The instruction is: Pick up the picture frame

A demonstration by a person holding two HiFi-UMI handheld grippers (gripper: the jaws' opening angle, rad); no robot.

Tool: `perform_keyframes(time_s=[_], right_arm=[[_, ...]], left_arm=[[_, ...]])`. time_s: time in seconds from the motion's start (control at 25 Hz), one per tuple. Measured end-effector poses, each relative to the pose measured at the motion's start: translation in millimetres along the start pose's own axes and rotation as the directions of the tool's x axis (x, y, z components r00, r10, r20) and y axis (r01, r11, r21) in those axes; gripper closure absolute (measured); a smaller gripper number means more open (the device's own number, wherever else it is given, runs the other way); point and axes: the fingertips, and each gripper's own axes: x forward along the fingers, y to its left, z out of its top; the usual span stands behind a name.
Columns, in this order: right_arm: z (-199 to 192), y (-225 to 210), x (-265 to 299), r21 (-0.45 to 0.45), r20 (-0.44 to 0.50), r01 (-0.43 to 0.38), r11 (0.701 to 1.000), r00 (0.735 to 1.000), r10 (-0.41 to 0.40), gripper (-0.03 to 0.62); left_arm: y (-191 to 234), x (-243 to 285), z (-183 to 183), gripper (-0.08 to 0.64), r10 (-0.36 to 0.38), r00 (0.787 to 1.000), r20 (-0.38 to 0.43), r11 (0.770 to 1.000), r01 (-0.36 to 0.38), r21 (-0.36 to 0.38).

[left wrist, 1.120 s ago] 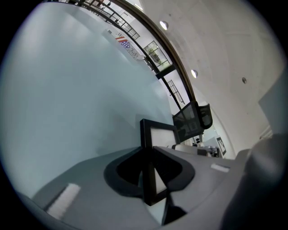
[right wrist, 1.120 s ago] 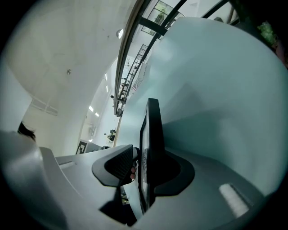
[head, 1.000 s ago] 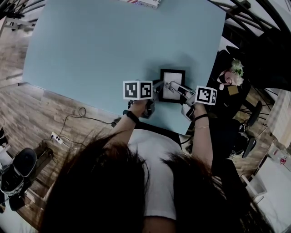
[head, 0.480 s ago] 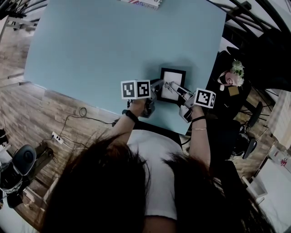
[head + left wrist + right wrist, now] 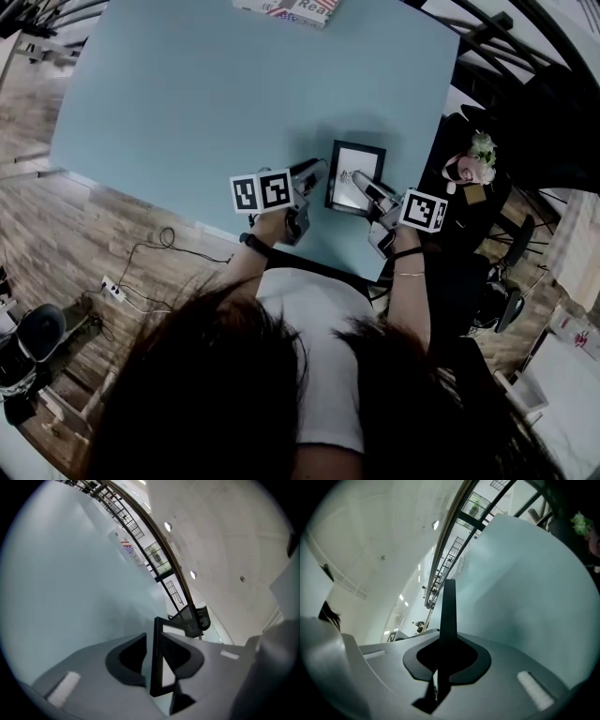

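The black picture frame (image 5: 357, 171) with a white print is near the front right of the light blue table (image 5: 206, 103). My left gripper (image 5: 317, 172) is shut on the frame's left side, and my right gripper (image 5: 368, 187) is shut on its right near corner. In the left gripper view the frame (image 5: 154, 637) stands edge-on, pressed between the left gripper's (image 5: 157, 665) jaws. In the right gripper view its thin black edge (image 5: 449, 606) rises out of the shut right gripper (image 5: 447, 656).
A printed box (image 5: 286, 7) lies at the table's far edge. The table's right edge is just past the frame, with flowers (image 5: 482, 150) and dark furniture beyond it. A cable and power strip (image 5: 111, 286) lie on the wooden floor at left.
Both hands have risen slightly with the frame held between them. The left gripper's marker cube has shifted left in the head view.
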Motion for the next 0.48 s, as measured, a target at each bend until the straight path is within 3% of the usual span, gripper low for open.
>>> perform_keyframes(time_s=[0.24,0.48], right_arm=[[26,28,-14,-0.081,0.049,0.010,0.997,0.999,-0.006,0.578],[52,68,-30,-0.197,0.113,0.007,0.980,0.993,0.016,0.578]], left_arm=[[-37,-20,44,0.416,-0.048,0.995,0.092,0.993,0.038,0.108],[-79,-39,73,0.417,-0.108,0.983,0.150,0.972,0.072,0.225]])
